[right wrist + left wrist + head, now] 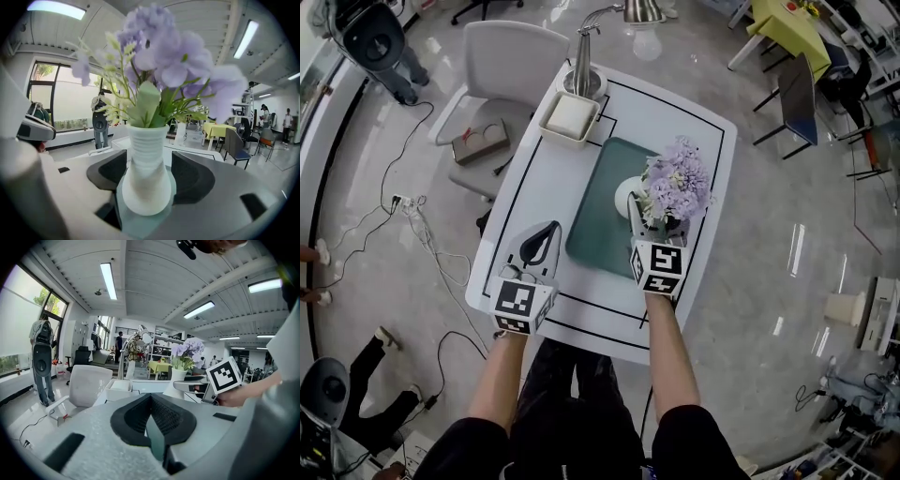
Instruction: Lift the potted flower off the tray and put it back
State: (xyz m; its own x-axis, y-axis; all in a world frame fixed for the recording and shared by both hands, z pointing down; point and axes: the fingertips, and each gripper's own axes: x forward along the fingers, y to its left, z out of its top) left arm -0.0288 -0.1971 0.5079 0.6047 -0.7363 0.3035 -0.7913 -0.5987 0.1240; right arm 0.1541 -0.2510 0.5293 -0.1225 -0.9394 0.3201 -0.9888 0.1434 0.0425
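Observation:
The potted flower, a white ribbed vase (144,180) with purple blossoms (677,180), stands on the right part of the teal tray (595,230) on the white table (534,187). My right gripper (654,225) is open, its jaws on either side of the vase with small gaps showing at the vase's neck. In the right gripper view the vase fills the space between the dark pads (194,178). My left gripper (546,236) rests near the tray's left edge, shut with nothing in it; its pads (151,416) meet at a point. The left gripper view shows the vase (178,377) far right.
A white square dish (570,118) and a metal lamp base (581,77) stand at the table's far end. A white chair (502,66) is beyond the far left corner. Cables (422,234) lie on the floor to the left.

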